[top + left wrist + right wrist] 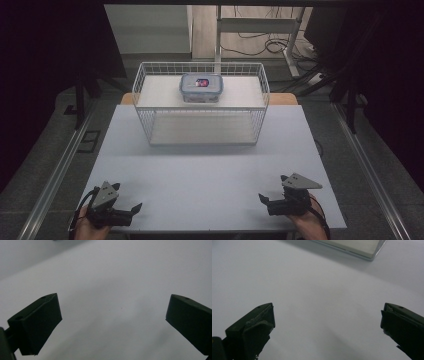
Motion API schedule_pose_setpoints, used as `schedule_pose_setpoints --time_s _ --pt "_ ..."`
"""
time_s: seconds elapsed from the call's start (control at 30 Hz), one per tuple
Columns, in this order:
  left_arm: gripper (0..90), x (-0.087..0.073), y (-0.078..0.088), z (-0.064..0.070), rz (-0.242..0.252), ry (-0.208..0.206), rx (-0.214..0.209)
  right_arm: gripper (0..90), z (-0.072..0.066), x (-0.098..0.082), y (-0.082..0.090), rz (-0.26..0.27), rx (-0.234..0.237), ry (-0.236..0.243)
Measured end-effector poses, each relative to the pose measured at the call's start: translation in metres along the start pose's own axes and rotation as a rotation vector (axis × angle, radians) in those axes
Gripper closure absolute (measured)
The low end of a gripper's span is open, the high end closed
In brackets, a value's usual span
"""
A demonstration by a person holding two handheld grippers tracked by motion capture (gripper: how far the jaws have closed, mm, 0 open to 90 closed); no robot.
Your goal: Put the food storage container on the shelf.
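A white wire basket (200,132) stands at the far middle of the pale table (210,170). On the shelf inside it sits a clear lidded food box (201,88) with something red and dark inside. My left gripper (134,208) rests near the front left edge, open, pointing right. My right gripper (262,198) rests near the front right edge, open, pointing left. In the left gripper view my gripper (113,307) has bare table between wide jaws. In the right gripper view my gripper (328,315) is also wide open, with a corner of the basket base (362,247) far ahead.
Beyond the table stand a desk frame (260,30) with cables on the floor and dark equipment at both sides. Metal rails (60,165) run along the floor left and right of the table. The table's middle lies bare between grippers and basket.
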State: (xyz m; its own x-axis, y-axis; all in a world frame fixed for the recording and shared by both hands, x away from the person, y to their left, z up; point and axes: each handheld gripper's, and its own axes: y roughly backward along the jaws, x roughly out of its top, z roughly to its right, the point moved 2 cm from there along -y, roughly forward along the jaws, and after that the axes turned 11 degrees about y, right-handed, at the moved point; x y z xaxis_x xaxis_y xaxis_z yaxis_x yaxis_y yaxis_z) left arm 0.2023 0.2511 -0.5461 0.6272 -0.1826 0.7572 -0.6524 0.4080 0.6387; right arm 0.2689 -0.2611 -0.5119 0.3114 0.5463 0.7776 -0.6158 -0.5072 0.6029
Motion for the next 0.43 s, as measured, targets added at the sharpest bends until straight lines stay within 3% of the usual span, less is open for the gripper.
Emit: schedule_pose_setpoints --time_s 0.23,0.43 --pt "0.0 -0.005 -0.007 -0.002 -0.058 0.010 -0.008 0.0 -0.001 -0.009 -0.005 -0.067 0.007 0.013" --pt "0.0 -0.005 -0.010 0.000 -0.082 -0.006 -0.007 0.0 -0.003 -0.014 -0.011 -0.123 0.015 0.024"
